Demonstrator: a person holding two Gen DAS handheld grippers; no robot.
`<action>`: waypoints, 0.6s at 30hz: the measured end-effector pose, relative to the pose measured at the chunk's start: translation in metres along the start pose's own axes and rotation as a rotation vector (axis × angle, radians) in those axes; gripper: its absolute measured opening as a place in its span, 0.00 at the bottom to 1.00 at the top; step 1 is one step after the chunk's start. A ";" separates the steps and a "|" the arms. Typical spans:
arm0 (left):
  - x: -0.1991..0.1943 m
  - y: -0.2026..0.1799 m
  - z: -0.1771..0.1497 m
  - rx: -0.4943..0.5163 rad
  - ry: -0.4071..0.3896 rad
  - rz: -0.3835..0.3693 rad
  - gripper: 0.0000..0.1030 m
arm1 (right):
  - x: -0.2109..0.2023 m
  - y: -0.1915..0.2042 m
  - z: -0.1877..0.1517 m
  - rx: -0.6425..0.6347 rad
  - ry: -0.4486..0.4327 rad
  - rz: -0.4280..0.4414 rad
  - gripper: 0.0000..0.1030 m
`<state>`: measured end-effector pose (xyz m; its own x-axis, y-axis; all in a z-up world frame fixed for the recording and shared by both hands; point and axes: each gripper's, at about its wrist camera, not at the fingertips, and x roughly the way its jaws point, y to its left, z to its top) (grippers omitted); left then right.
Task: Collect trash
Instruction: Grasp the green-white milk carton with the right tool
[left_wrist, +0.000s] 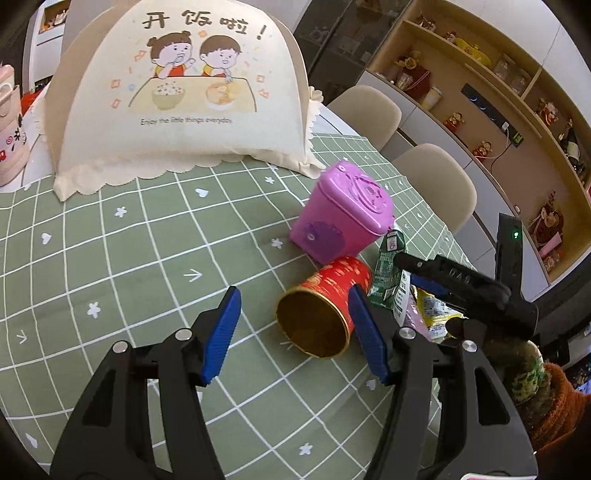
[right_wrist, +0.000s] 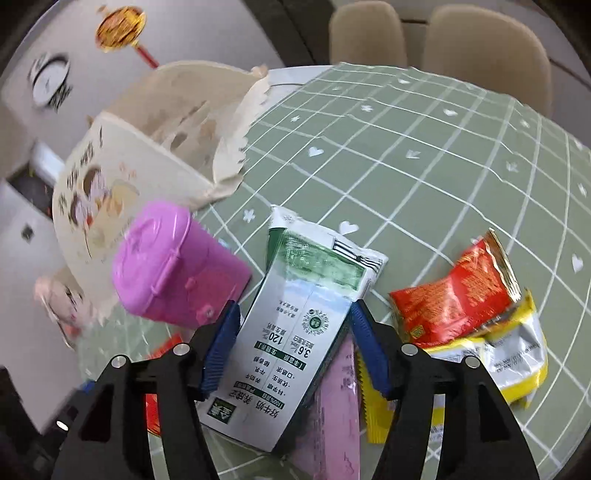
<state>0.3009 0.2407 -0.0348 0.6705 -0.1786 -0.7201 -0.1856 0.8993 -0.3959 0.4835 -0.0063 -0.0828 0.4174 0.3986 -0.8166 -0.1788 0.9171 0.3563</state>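
Note:
A small pink bin (left_wrist: 343, 210) with its lid shut stands on the green checked tablecloth (left_wrist: 129, 258). Just in front of it a red can (left_wrist: 325, 302) lies on its side, its open mouth facing me. My left gripper (left_wrist: 294, 295) is open; the can rests by its right finger and the left pad is clear of it. A green and white milk carton (right_wrist: 295, 332) lies between the pads of my right gripper (right_wrist: 293, 314), which is open, beside the pink bin (right_wrist: 177, 266). Under and beside the carton lie a pink wrapper (right_wrist: 332, 406), a red wrapper (right_wrist: 454, 295) and a yellow-white wrapper (right_wrist: 509, 354).
A cream fabric food cover (left_wrist: 184, 92) stands at the back of the table. Two beige chairs (left_wrist: 436, 184) sit past the table's far right edge, with shelves behind them. A pink flask (left_wrist: 11, 129) is at the far left. A gloved hand with an orange sleeve (left_wrist: 554, 398) holds the right gripper.

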 end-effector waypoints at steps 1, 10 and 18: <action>0.001 0.002 0.000 -0.004 0.001 -0.002 0.55 | 0.002 0.003 -0.003 -0.026 0.006 -0.011 0.59; 0.016 0.002 -0.005 -0.010 0.034 -0.014 0.55 | 0.007 -0.003 -0.031 -0.118 0.137 0.019 0.61; 0.022 -0.013 0.003 0.053 0.037 -0.010 0.55 | -0.001 0.007 -0.059 -0.317 0.164 -0.074 0.61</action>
<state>0.3201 0.2265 -0.0440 0.6450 -0.2011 -0.7372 -0.1403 0.9171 -0.3730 0.4297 0.0000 -0.1062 0.2956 0.3024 -0.9062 -0.4310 0.8888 0.1559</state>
